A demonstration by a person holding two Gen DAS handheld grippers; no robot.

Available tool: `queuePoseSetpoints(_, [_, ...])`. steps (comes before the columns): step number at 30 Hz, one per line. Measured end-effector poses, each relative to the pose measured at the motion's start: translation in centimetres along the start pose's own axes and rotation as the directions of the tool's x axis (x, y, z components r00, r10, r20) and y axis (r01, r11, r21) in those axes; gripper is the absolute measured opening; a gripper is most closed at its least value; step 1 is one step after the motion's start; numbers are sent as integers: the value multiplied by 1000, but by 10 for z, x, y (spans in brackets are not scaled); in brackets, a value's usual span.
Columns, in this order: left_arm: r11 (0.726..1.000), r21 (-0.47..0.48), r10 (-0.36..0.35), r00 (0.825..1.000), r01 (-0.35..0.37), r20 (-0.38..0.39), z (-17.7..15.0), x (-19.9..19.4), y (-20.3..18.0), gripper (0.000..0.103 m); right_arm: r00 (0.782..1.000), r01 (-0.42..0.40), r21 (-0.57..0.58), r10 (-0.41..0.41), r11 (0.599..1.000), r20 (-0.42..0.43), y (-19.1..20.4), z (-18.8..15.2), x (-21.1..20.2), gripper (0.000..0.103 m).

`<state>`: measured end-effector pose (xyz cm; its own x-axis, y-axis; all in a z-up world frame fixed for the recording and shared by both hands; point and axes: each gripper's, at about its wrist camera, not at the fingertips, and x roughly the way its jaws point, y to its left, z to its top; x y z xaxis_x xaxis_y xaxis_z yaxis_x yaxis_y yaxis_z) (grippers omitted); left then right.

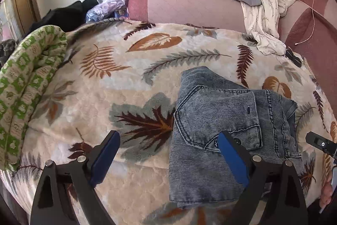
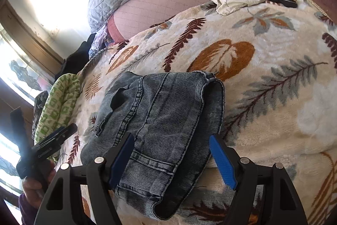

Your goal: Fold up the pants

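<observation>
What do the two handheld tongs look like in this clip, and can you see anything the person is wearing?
Both tongs are alike: the left tongs and right tongs have black plastic arms with triangular cut-outs, silver round pivot pins, and flat blue pads on the inner finger faces; the right pad is ribbed. No cables show. A dark purple sleeve shows at the left hand.

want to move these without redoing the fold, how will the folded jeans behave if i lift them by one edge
The folded jeans will likely flop: the layers already sag and curl at the edges, so one-edge lifting would probably spill the fold. The denim looks thick and ribbed, so fairly heavy for its size and not slippery. The plush leaf blanket would probably drag on it if pushed, bunching it rather than letting it slide.
</observation>
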<state>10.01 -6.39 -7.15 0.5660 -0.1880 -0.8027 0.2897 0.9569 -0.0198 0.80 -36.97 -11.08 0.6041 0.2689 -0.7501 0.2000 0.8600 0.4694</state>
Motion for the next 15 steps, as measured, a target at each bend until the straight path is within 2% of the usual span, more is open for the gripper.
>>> queuePoseSetpoints(5, [996, -30, -85, 995, 83, -54, -6, 9, 3, 94, 1000, 10, 16, -10, 1000, -22, -5, 2, 0, 77])
queuePoseSetpoints(8, [991, -17, -135, 985, 134, -111, -13, 16, 3, 94, 998, 3, 42, -1, 999, -64, -12, 2, 3, 77])
queuePoseSetpoints(15, [974, 6, -221, 964, 225, -150, -16, 20, 3, 94, 983, -39, 184, 71, 982, -168, -38, -1, 19, 77])
